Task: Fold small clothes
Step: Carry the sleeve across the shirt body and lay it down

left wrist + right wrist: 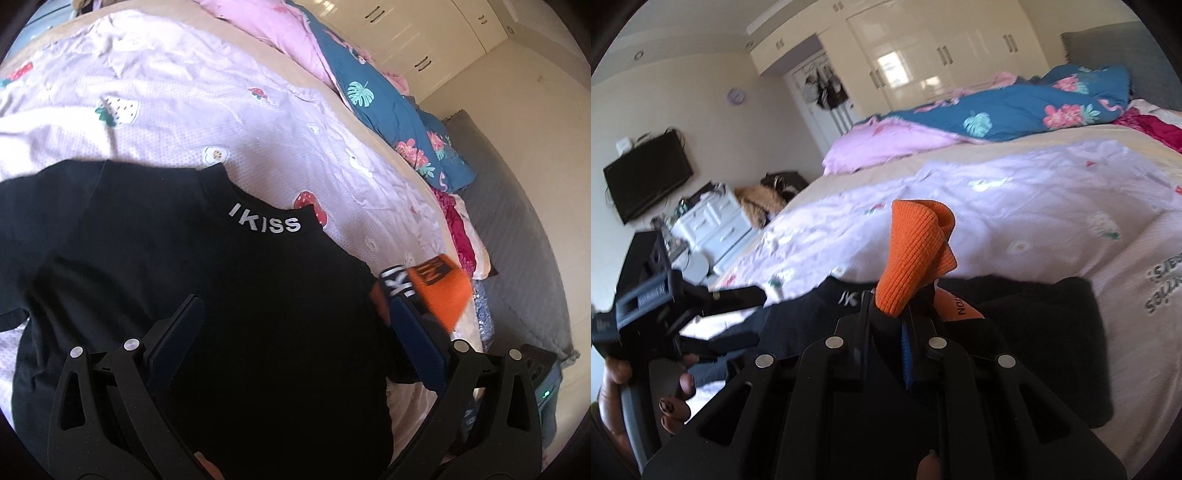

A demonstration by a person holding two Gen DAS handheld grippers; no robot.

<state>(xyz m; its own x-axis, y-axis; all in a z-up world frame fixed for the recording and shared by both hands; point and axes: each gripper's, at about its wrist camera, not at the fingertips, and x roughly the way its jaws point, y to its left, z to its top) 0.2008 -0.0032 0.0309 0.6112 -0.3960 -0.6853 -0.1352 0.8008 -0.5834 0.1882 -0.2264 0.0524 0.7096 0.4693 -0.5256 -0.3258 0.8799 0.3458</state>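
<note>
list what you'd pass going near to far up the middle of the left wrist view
black shirt with its IKISS collar → pale strawberry-print sheet → tan bed cover edge → pink blanket

A home bedroom, wide bed (849,177) with strawberry-print sheet (221,110) mid-frame, glossy cream wardrobes (923,48) along the top, wall-mounted television (646,181) at left, white drawers (713,221) below it
</note>
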